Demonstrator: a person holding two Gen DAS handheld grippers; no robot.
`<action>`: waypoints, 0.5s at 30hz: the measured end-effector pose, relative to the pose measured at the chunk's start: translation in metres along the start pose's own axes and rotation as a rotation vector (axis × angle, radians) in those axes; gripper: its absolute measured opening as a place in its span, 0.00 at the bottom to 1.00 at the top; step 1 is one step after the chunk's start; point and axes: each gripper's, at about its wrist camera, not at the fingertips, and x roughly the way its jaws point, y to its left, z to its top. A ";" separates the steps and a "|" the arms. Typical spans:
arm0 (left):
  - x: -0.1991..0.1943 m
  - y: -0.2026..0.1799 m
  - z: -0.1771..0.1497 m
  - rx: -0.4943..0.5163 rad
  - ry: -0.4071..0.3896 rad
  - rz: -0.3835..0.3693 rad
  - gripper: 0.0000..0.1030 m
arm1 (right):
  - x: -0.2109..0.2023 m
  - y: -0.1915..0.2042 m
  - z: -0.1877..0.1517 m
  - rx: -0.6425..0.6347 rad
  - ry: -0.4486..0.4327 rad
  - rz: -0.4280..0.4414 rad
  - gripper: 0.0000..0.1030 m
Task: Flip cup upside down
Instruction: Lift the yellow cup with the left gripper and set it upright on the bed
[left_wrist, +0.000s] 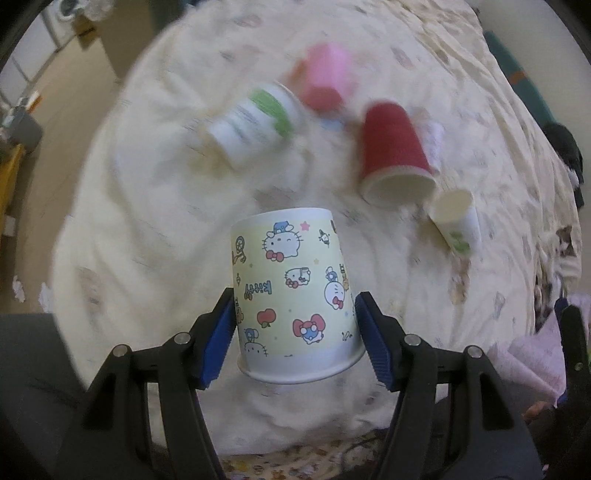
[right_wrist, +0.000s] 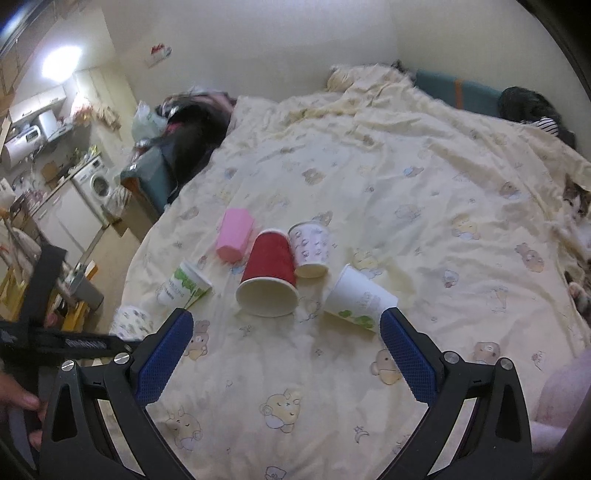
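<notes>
My left gripper (left_wrist: 295, 332) is shut on a yellow Hello Kitty paper cup (left_wrist: 291, 291). The cup hangs upside down above the bedspread, its base up and its white rim toward the camera. The same cup shows blurred at the left edge of the right wrist view (right_wrist: 131, 321), beside the left gripper's black body. My right gripper (right_wrist: 286, 350) is open and empty above the bedspread, just in front of the other cups.
Several cups lie on the cream bear-print bedspread (right_wrist: 424, 192): a red one (right_wrist: 269, 273), a pink one (right_wrist: 234, 240), a lilac one (right_wrist: 310, 247) and two white-green ones (right_wrist: 183, 286) (right_wrist: 356, 299). The bed edge and floor are at left. A cat (right_wrist: 580, 218) is at right.
</notes>
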 end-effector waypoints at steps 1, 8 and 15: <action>0.007 -0.008 -0.003 0.011 0.010 -0.002 0.59 | -0.003 -0.003 -0.002 0.007 -0.013 -0.011 1.00; 0.047 -0.058 -0.019 0.125 0.092 0.024 0.59 | -0.010 -0.029 -0.006 0.077 -0.044 -0.071 1.00; 0.067 -0.059 -0.016 0.135 0.151 0.060 0.59 | -0.001 -0.051 -0.010 0.148 -0.010 -0.076 1.00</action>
